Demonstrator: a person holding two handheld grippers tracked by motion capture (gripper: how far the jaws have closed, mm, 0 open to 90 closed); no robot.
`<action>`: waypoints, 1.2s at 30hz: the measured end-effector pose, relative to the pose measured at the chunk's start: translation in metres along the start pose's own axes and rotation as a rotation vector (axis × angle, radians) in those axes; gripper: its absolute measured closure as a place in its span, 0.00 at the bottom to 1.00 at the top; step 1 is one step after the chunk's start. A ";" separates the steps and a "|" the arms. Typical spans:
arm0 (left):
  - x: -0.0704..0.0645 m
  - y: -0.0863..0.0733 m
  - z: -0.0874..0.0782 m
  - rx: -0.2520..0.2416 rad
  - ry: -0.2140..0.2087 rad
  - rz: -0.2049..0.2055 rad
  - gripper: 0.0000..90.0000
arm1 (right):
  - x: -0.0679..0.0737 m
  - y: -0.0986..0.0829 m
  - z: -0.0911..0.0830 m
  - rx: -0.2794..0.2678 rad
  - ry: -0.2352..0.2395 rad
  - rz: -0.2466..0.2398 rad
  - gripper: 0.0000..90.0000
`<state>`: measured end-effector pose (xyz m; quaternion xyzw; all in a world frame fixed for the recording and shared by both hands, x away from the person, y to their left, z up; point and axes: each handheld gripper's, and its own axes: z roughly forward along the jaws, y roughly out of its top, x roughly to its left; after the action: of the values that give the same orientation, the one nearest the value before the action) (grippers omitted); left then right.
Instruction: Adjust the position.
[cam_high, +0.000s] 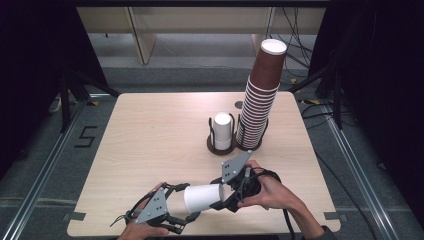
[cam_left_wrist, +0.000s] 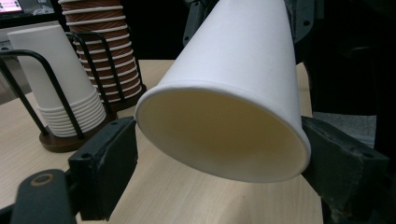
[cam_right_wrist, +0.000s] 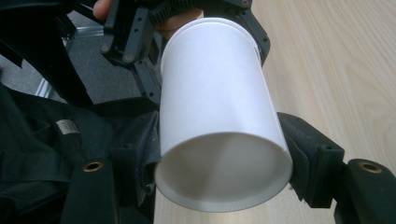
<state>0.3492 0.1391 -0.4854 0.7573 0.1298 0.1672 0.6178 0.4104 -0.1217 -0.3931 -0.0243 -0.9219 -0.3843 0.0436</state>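
- My left gripper (cam_high: 186, 212) and my right gripper (cam_high: 220, 196) both clamped one white paper cup (cam_high: 202, 198), lying sideways just above the table (cam_high: 150, 140) near its 6 o'clock edge.
- The left jaws pinched the open rim; the right jaws pinched the base end.
- At 12 o'clock from the cup stood a holder (cam_high: 220, 145) with white cups (cam_high: 222, 130) and a tall brown cup stack (cam_high: 260, 100).

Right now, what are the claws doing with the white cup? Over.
Left claw and right claw both clamp one white paper cup, lying sideways above the wooden table. Stacked cups in the wire holder stand apart. Nothing blocking.
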 end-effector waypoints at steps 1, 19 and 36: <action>-0.002 0.000 0.001 -0.002 -0.007 0.001 0.16 | 0.000 0.000 0.001 -0.013 0.016 -0.010 0.38; -0.005 0.008 0.004 0.120 -0.020 0.037 0.27 | 0.006 0.002 0.006 0.080 -0.065 -0.067 0.25; -0.015 0.018 0.007 0.305 0.019 0.059 0.27 | 0.029 0.020 0.032 0.312 -0.225 -0.292 0.24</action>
<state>0.3387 0.1229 -0.4705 0.8442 0.1371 0.1707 0.4893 0.3809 -0.0842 -0.3986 0.0734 -0.9629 -0.2342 -0.1122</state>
